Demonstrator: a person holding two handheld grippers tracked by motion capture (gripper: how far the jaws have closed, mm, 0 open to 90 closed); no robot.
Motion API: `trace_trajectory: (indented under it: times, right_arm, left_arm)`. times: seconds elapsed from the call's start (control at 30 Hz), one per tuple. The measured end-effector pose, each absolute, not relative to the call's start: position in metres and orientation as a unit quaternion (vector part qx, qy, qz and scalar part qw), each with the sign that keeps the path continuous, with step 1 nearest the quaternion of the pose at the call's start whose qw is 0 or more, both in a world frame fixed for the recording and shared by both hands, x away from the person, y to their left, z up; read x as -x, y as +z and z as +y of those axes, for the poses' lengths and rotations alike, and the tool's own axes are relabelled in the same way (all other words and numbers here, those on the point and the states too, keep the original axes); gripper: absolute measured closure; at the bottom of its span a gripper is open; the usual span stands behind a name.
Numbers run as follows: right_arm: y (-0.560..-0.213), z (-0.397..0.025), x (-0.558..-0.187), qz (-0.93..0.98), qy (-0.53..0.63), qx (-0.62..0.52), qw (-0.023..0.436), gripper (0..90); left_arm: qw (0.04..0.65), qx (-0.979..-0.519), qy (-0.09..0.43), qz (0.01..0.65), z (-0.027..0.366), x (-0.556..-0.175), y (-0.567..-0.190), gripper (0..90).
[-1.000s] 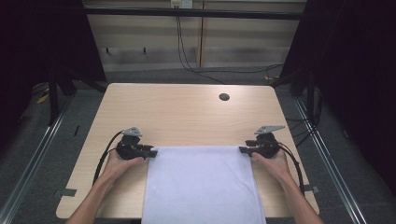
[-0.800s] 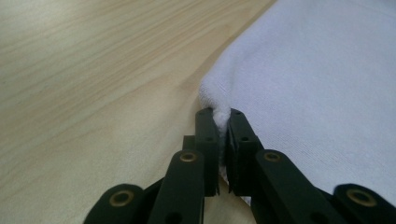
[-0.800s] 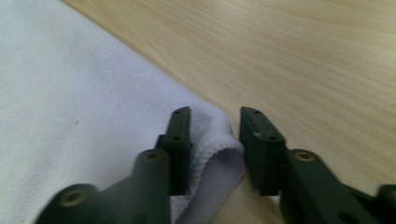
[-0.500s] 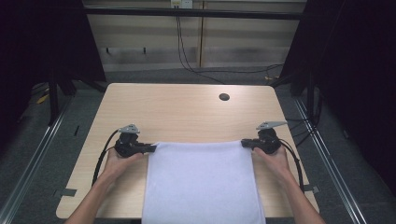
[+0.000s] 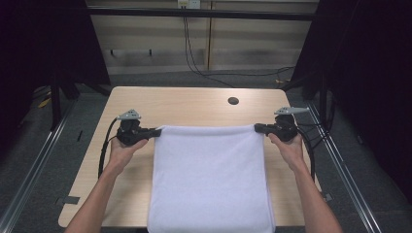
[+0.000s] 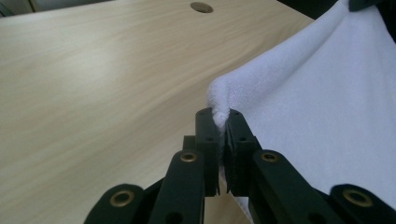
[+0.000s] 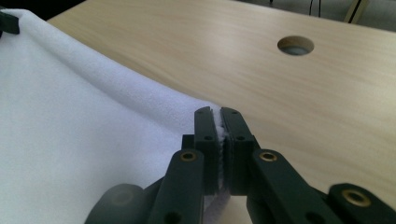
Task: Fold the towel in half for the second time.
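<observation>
A white towel [image 5: 210, 177] lies spread over the wooden table [image 5: 180, 104], its near end hanging over the front edge. My left gripper [image 5: 156, 131] is shut on the towel's far left corner [image 6: 220, 100]. My right gripper [image 5: 257, 128] is shut on the far right corner [image 7: 205, 109]. The far hem is stretched taut and straight between the two grippers, lifted a little off the tabletop. In each gripper view the black jaws [image 6: 219, 140] pinch a fold of white cloth [image 7: 93, 140].
A round cable hole [image 5: 233, 101] sits in the table beyond the towel, right of centre. Bare tabletop [image 5: 160, 104] extends past the hem to the far edge. Metal rails [image 5: 43, 145] run along both sides of the table, and cables [image 5: 194, 48] lie on the floor behind.
Both grippers have moved away from the person toward the far side of the table, dragging the towel's far hem forward with them. Both stay shut on the corners.
</observation>
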State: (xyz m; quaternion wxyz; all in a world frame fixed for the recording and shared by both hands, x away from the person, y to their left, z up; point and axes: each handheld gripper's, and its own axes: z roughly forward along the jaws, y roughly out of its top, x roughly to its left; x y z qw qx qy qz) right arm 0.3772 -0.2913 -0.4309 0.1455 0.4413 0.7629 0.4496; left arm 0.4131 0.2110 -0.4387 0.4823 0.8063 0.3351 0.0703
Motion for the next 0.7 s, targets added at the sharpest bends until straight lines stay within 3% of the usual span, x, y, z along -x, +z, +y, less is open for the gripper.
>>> trace_trajectory:
  times: [0.43,0.7]
  right_arm:
    - [-0.391,-0.295,-0.408,0.744,0.459,-0.447,0.190,86.9]
    - [-0.366,-0.294,-0.402,0.729,0.491,-0.430,0.205,86.9]
  left_arm:
    - [0.497,-0.792,0.117,0.337,0.200,-0.444,-0.385,86.2]
    - [0.536,-0.778,0.123,0.304,0.202,-0.429,-0.365,86.1]
